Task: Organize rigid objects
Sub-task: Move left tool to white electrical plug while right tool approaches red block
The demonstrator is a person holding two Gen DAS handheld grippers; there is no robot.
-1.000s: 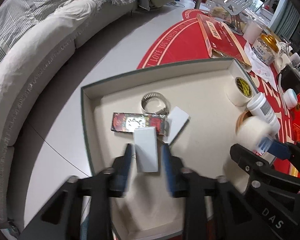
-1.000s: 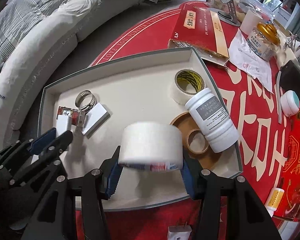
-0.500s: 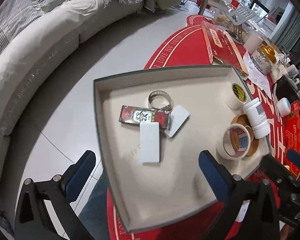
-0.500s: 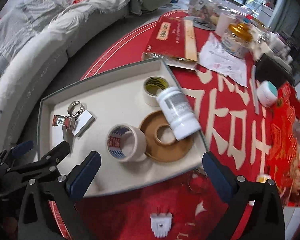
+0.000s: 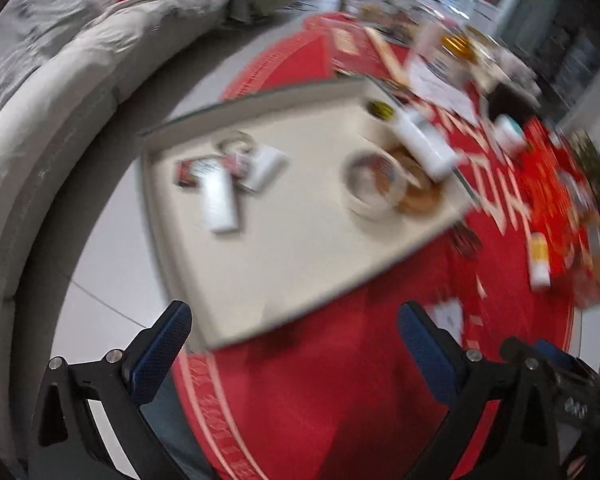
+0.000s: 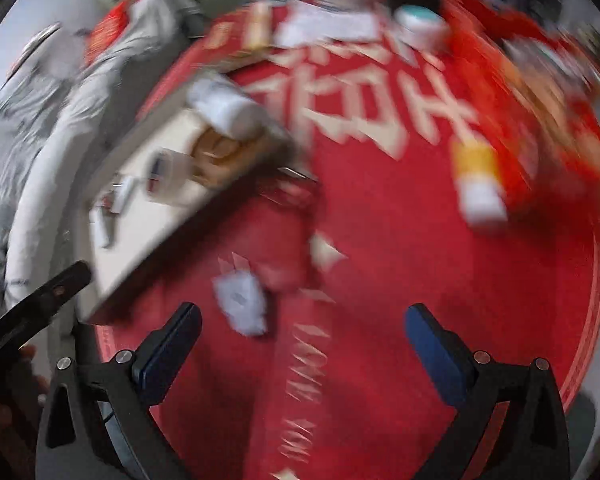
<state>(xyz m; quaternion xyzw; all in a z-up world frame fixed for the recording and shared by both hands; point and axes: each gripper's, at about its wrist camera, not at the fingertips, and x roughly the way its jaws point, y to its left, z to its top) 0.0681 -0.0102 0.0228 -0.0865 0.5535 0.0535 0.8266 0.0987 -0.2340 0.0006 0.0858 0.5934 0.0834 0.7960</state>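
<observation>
Both views are blurred by motion.

Left wrist view, left to right:
- Grey sofa [image 5: 48, 92], curving along the left edge.
- Left hand-held gripper [image 5: 296, 328]: jaws spread wide, having just been opening, nothing between them; it hangs over the near edge of the tray and the red cloth.
- Shallow cream tray [image 5: 284, 264] with a dark rim, resting on the red tabletop [image 5: 340, 380].
- In the tray's left part: white flat block [image 5: 220, 204], lying against a red-printed packet [image 5: 192, 168] and a white card [image 5: 266, 166]; a metal ring [image 5: 236, 142] just behind them.
- In the tray's right part: white tape roll [image 5: 370, 188] leaning on a brown tape ring [image 5: 418, 196]; white bottle [image 5: 424, 140] lying across it; a yellow-cored roll [image 5: 380, 109] in the far corner.
- Small yellow-banded bottle [image 5: 539, 258], on the cloth well apart from the tray.

Right wrist view, left to right:
- The same tray [image 6: 148, 240], seen edge-on at left.
- White plug [image 6: 242, 300], on the cloth just beside the tray.
- Right hand-held gripper [image 6: 302, 332]: jaws wide apart, just been opening, empty, above bare red cloth.
</observation>
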